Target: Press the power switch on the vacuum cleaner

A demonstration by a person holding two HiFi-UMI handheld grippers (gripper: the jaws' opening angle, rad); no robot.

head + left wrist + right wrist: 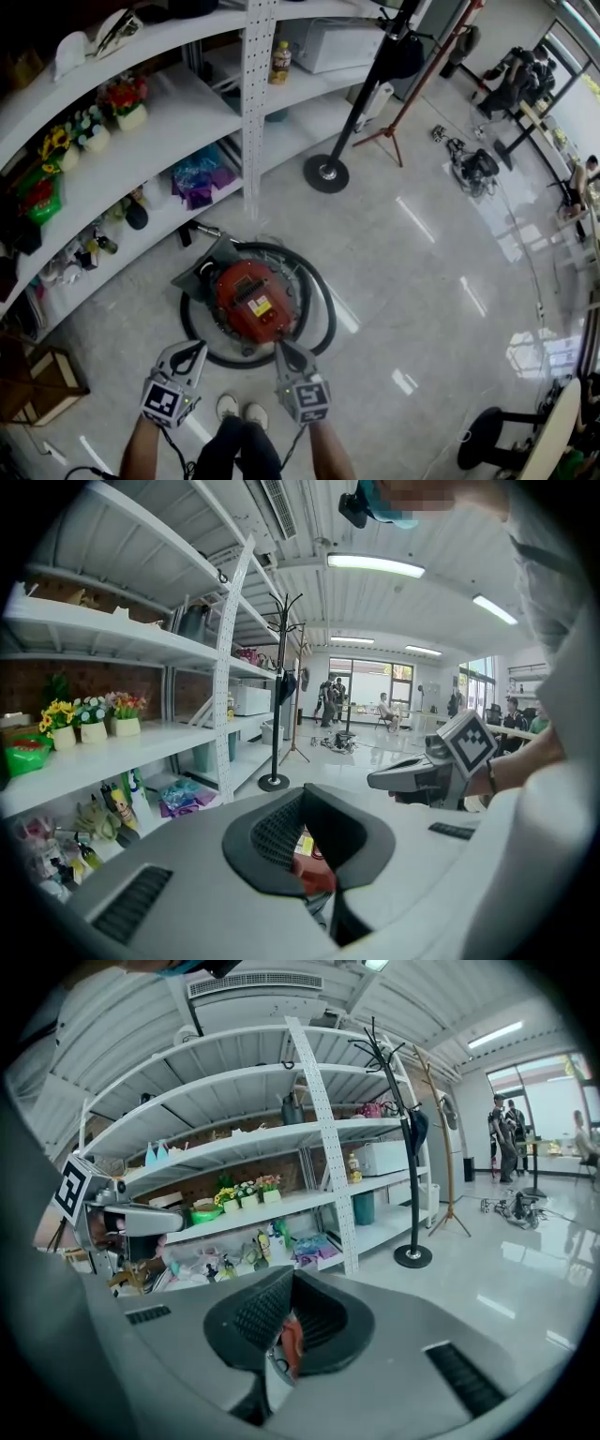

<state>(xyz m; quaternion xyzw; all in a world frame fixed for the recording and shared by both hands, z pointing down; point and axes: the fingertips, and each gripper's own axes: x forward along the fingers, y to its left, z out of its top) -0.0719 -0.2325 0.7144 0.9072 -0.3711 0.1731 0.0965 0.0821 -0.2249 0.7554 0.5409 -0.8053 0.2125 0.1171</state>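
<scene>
A round red vacuum cleaner (249, 302) sits on the pale floor with its black hose (322, 309) coiled around it. A yellow label is on its top. My left gripper (194, 348) is shut and hangs to the near left of the vacuum, above the hose. My right gripper (281, 346) is also shut, with its tip at the vacuum's near edge. In the left gripper view, the left gripper (305, 794) shows a bit of red vacuum (314, 874) through the hole behind its tips. The right gripper (292, 1275) frames a sliver of red vacuum (292, 1344) the same way.
White curved shelves (159, 141) with flower pots (127, 103) and bottles run along the left. A coat stand base (325, 173) and a tripod (389, 136) stand beyond the vacuum. The person's shoes (241, 410) are just behind the grippers. A black stool (487, 439) is at the near right.
</scene>
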